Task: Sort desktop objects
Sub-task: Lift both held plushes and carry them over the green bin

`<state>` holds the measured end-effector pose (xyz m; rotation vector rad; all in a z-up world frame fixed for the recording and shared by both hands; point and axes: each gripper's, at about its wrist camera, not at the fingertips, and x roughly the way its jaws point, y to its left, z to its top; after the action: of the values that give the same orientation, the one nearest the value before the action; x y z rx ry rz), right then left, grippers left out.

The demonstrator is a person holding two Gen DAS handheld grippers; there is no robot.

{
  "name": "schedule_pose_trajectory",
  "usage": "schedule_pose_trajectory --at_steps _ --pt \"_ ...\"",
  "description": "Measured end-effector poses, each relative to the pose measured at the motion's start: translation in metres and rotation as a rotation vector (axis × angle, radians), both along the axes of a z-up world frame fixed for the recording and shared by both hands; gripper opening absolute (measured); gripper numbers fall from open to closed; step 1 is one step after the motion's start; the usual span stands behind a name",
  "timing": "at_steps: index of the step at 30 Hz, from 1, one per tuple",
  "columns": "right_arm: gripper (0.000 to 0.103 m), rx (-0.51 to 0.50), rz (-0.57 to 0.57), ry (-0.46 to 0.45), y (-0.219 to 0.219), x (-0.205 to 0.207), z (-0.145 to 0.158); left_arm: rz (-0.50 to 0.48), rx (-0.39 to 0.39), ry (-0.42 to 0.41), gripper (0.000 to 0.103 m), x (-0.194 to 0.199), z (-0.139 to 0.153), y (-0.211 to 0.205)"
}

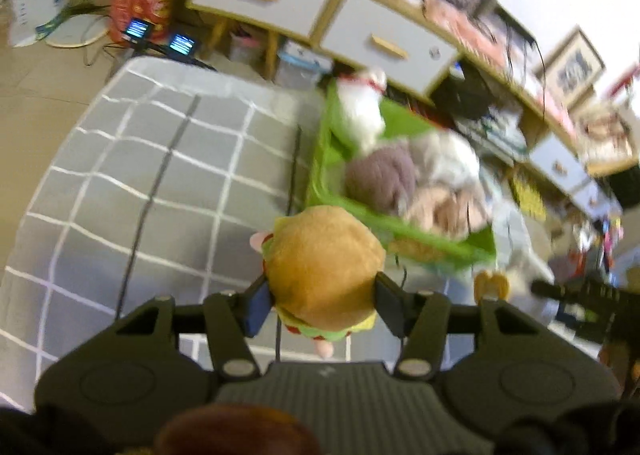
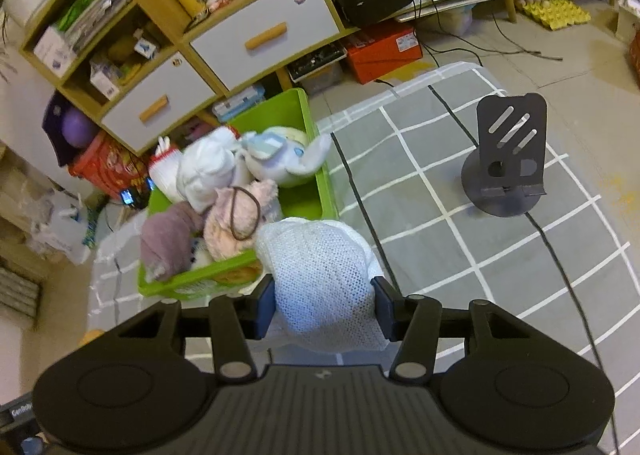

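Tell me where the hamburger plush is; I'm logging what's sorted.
In the left wrist view, the hamburger plush is clamped in the left hand-held gripper, just short of the green bin.

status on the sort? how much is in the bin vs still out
Done: the green bin already holds several plush toys, including a white one and a purple one. In hand: left claw grips a burger plush; right claw grips a white mesh bundle, both near the bin, neither dropped in. Left: a black phone stand stands on the grey checked cloth.
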<state>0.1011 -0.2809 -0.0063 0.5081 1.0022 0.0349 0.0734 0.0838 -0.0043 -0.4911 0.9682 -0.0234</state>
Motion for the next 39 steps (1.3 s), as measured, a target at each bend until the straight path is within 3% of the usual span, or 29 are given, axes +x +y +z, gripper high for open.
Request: schedule_pose_trajectory --at_steps 3,9,14,18,28,37,39 --pt "0.051 0.073 -0.027 0.003 -0.009 0.006 0.002 0.04 -0.006 -0.035 0.053 0.008 0.013 0.009" --pt "0.051 0.111 -0.061 0.012 -0.017 0.032 0.003 0.06 0.002 -0.059 0.053 0.047 0.03 0.011" --pt "0.051 0.096 -0.064 -0.008 -0.018 0.063 0.007 0.027 0.1 -0.089 0.053 0.085 0.038 -0.003" --pt "0.051 0.054 -0.057 -0.045 -0.018 0.089 0.013 -0.021 0.153 -0.109 0.053 0.113 0.035 -0.017" --pt "0.05 -0.171 -0.047 -0.133 -0.002 0.156 0.015 -0.137 0.286 -0.124 0.053 0.17 0.001 -0.053" --pt "0.045 -0.224 0.034 -0.159 0.026 0.188 -0.008 -0.215 0.295 -0.131 0.054 0.185 -0.029 -0.067" --pt "0.037 -0.224 0.041 -0.175 0.034 0.19 -0.009 -0.227 0.296 -0.138 0.054 0.184 -0.029 -0.068"
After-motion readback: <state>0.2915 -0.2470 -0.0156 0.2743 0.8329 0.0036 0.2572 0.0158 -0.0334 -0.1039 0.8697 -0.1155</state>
